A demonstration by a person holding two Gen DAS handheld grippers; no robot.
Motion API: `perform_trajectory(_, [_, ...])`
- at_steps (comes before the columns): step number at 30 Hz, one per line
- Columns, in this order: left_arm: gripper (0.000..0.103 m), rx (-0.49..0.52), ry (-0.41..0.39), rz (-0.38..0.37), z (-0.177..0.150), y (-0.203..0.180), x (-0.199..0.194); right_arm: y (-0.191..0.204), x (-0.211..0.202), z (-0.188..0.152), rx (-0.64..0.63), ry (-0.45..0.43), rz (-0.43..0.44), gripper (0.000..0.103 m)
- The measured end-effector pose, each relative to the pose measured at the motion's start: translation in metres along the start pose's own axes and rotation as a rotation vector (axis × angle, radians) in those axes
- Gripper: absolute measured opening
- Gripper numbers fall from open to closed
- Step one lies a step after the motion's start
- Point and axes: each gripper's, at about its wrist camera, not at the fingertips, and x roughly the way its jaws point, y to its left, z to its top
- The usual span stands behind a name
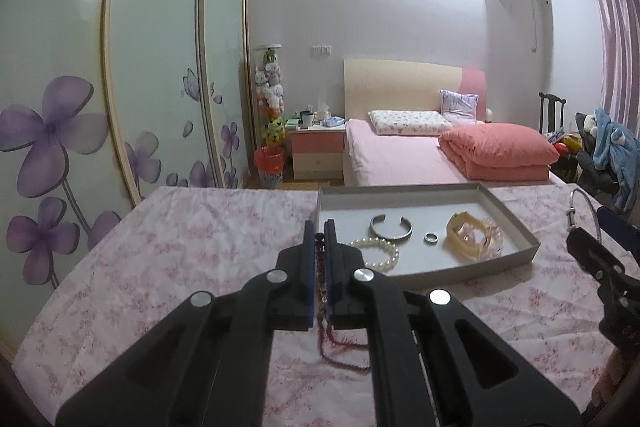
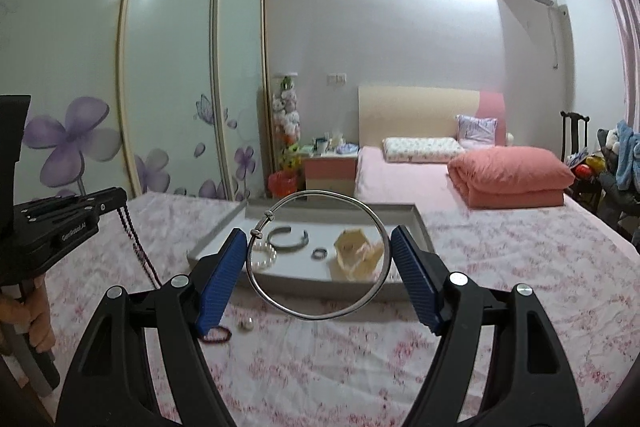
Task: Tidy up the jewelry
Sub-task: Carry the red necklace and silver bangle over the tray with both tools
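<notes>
my left claw (image 1: 319, 233) is clamped tight on a dark red beaded necklace (image 1: 320, 307) that dangles to the pink floral table (image 1: 180, 247). my right claw (image 2: 318, 241), jaws wide, grips a large thin silver wire hoop bangle (image 2: 318, 255) by its sides, above the table, before the shallow grey cardboard tray (image 2: 420, 223) holding a white pearl bracelet (image 2: 264, 255), silver cuff (image 2: 288, 237) and ring (image 2: 319, 253).
</notes>
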Motion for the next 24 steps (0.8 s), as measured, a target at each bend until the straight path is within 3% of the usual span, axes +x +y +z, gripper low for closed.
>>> perform_trajectory(13, [0.005, 0.019, -0.087, -0.029, 0.036, -0.018, -0.015, -0.002, 0.003, 0.011, 0.006, -0.064, -0.009, 0.074])
perform_trajectory(24, [0.005, -0.006, -0.142, -0.016, 0.056, -0.026, -0.015, -0.012, 0.011, 0.025, 0.021, -0.172, -0.084, 0.074])
